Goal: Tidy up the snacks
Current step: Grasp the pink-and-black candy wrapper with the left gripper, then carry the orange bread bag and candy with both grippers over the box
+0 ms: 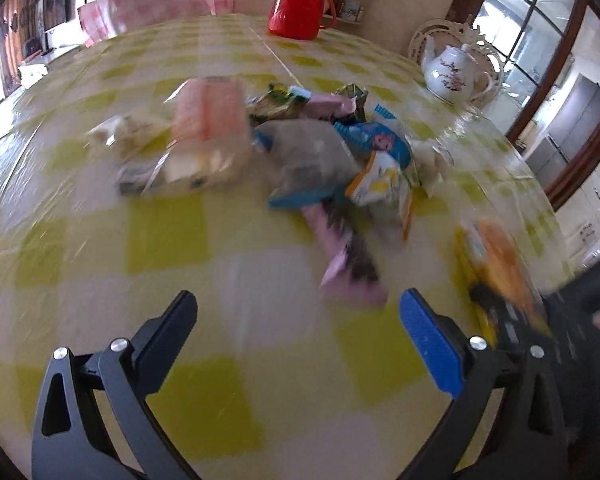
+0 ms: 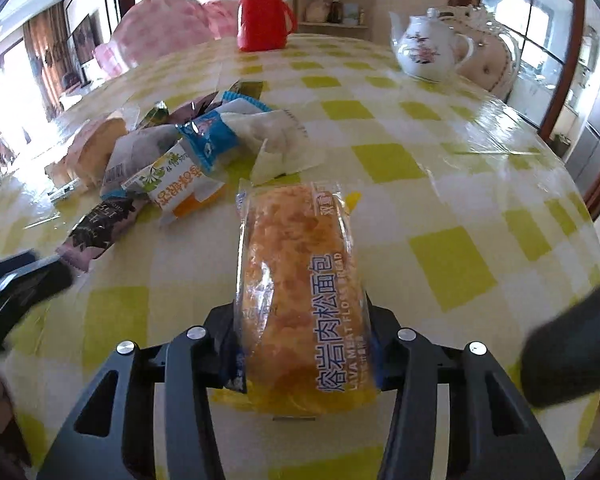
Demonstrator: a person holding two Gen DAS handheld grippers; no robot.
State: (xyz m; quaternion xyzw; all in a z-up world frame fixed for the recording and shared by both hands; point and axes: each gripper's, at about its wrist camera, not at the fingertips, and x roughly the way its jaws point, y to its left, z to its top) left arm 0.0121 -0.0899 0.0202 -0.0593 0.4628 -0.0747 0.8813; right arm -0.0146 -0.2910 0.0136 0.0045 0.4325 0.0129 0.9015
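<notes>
A round bench (image 2: 452,184) under a glossy yellow-and-white checked cloth fills both views, with dark wood-framed windows and a shelf behind it.

The right gripper (image 2: 300,344) has its black fingers (image 2: 220,344) clamped on a clear-wrapped golden meat floss bread (image 2: 296,280); the wrapper bulges between them and its near end hides the fingertips, so the pads themselves cannot be seen. The bread points away from the camera, its far end above the cloth; whether that end touches the bench is not clear.

The left gripper (image 1: 298,312) has its fingers spread wide with only bare cloth between them; one is black (image 1: 172,328), the other faced in blue (image 1: 428,340). This view is badly smeared, so labels cannot be read. The same gripper shows as a dark blur at the left edge of the right wrist view.

Beyond the fingers lies a loose heap of snack packets (image 2: 172,152): a pink-and-black packet (image 2: 96,224) nearest, an orange-and-white one (image 2: 180,188), a blue-and-white one (image 2: 208,136), a white crumpled wrapper (image 2: 276,136), and pale buns at the far left, half hidden. They overlap, and their number cannot be counted.

At the far rim stand a red plastic flask (image 2: 262,12) and a white floral china teapot (image 2: 428,46). A pink checked cover (image 2: 160,28) is cut off behind the bench. A dark shape (image 2: 576,344) intrudes at the lower right, unidentifiable.
</notes>
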